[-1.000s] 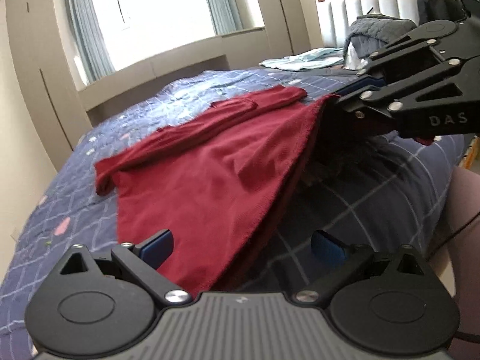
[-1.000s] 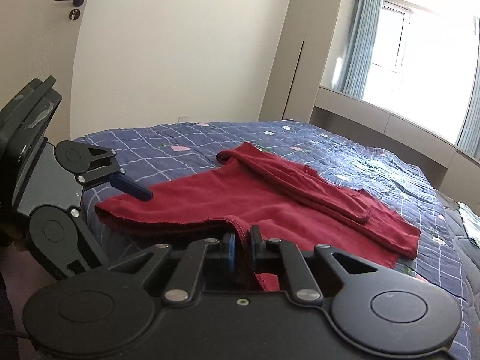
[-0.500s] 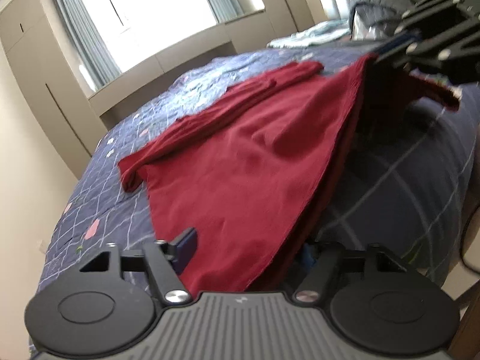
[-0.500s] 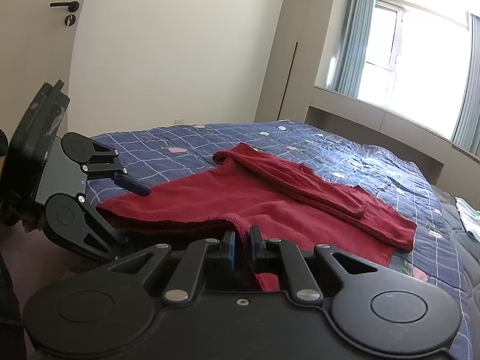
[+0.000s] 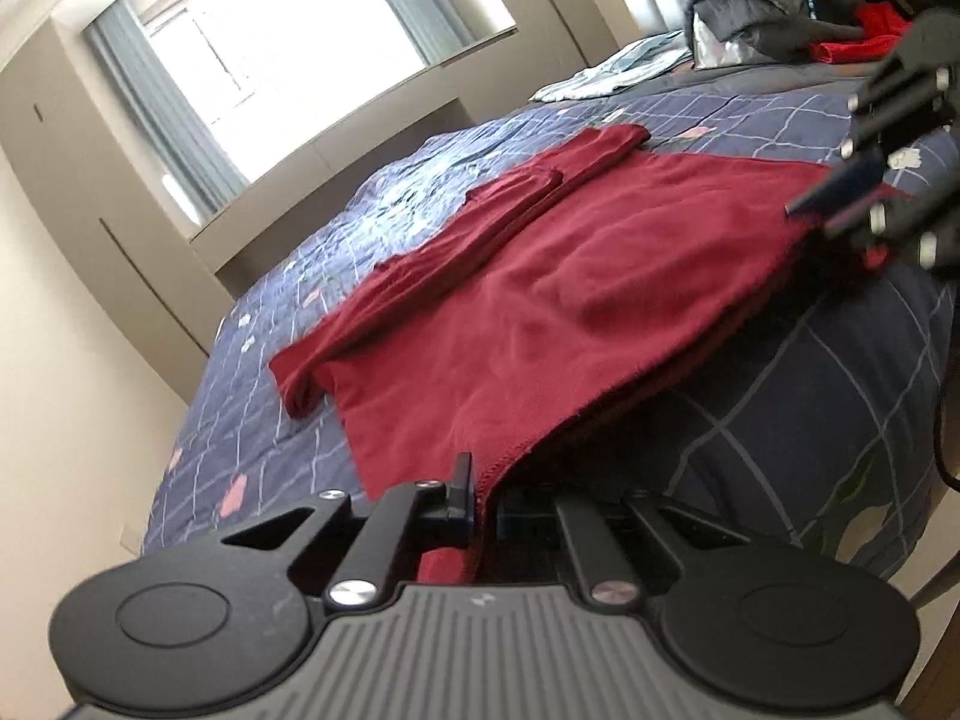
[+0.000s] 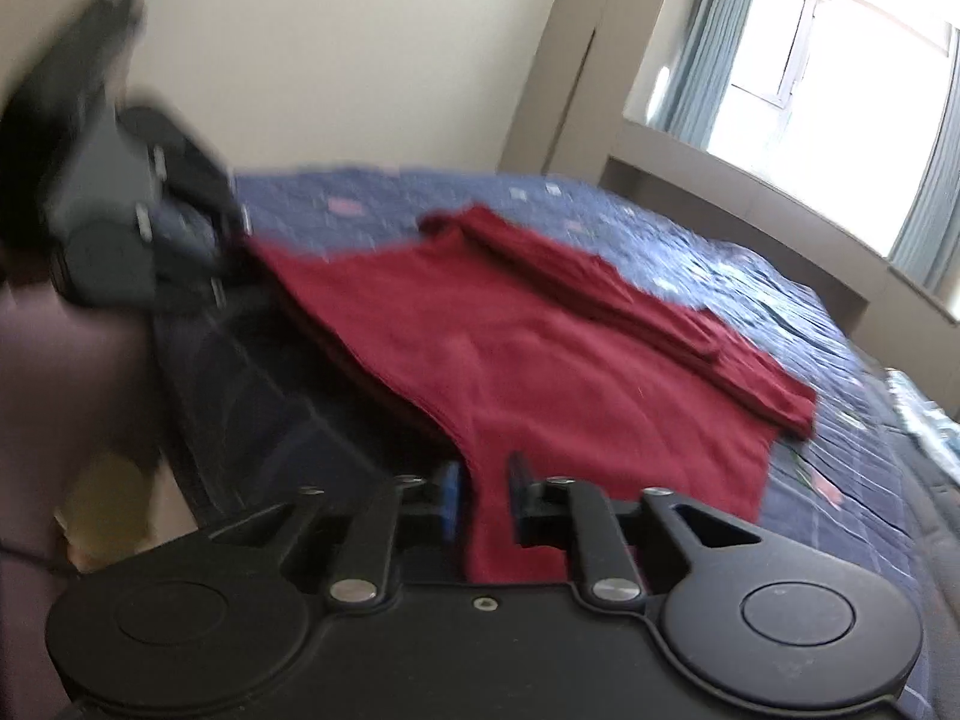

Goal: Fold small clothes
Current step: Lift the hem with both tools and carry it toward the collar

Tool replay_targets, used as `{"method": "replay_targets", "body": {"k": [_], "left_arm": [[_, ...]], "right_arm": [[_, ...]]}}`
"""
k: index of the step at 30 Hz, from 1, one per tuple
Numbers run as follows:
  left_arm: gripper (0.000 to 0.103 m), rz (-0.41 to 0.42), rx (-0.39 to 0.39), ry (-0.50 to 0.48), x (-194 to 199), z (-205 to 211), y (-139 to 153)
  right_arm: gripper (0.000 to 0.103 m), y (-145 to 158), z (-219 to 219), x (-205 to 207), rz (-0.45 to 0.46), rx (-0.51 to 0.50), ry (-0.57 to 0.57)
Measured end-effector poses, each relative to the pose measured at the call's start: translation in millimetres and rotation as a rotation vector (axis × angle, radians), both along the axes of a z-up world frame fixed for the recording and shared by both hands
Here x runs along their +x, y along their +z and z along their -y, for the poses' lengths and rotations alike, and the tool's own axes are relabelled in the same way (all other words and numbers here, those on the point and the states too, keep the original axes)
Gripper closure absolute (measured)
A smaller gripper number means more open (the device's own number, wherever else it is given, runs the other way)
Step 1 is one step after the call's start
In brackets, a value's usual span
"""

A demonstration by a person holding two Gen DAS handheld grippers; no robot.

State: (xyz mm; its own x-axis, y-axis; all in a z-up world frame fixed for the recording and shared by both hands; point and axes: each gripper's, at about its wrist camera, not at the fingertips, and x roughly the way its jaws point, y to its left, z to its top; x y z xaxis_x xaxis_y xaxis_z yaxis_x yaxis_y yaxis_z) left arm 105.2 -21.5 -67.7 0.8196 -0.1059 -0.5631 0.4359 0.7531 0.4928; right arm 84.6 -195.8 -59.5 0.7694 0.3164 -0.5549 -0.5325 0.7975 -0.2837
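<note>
A dark red long-sleeved garment (image 5: 570, 300) lies spread on the blue checked quilt (image 5: 810, 420), both sleeves folded across its far side. My left gripper (image 5: 480, 504) is shut on the garment's near corner at the bed's edge. At the right of the left wrist view, my right gripper (image 5: 840, 210) sits at the other near corner. In the blurred right wrist view its jaws (image 6: 483, 498) are opening, with the red garment (image 6: 540, 348) lying loosely between them. My left gripper (image 6: 234, 240) shows as a dark blur at that view's left.
A grey heap of clothes (image 5: 756, 6), a bright red item (image 5: 864, 42) and a pale blue garment (image 5: 618, 69) lie by the headboard. The quilt (image 6: 780, 276) runs far towards the window ledge (image 5: 336, 138). A purple sleeve (image 6: 72, 372) is beside the bed's near edge.
My left gripper's jaws have closed onto the garment's near corner. My right gripper has sunk towards the bed, its jaws have parted, and the lifted edge now lies lower.
</note>
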Motion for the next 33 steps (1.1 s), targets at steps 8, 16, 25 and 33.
{"method": "replay_targets", "body": {"k": [8,16,25,33], "left_arm": [[0.098,0.002,0.022,-0.028,-5.3,-4.1,3.5],[0.098,0.000,0.017,-0.051,-9.1,-1.0,2.7],[0.098,-0.008,0.011,-0.040,-4.5,-6.6,4.0],[0.099,-0.034,0.000,-0.073,-8.9,-10.0,13.0]], "right_arm": [[0.049,-26.1,-0.7,-12.2,0.154,-0.184,-0.017],[0.075,-21.4,16.8,-17.2,0.222,-0.173,-0.046],[0.097,-19.2,9.5,-16.9,0.159,-0.137,0.001],[0.101,-7.8,4.7,-20.3,0.089,-0.153,0.085]]}}
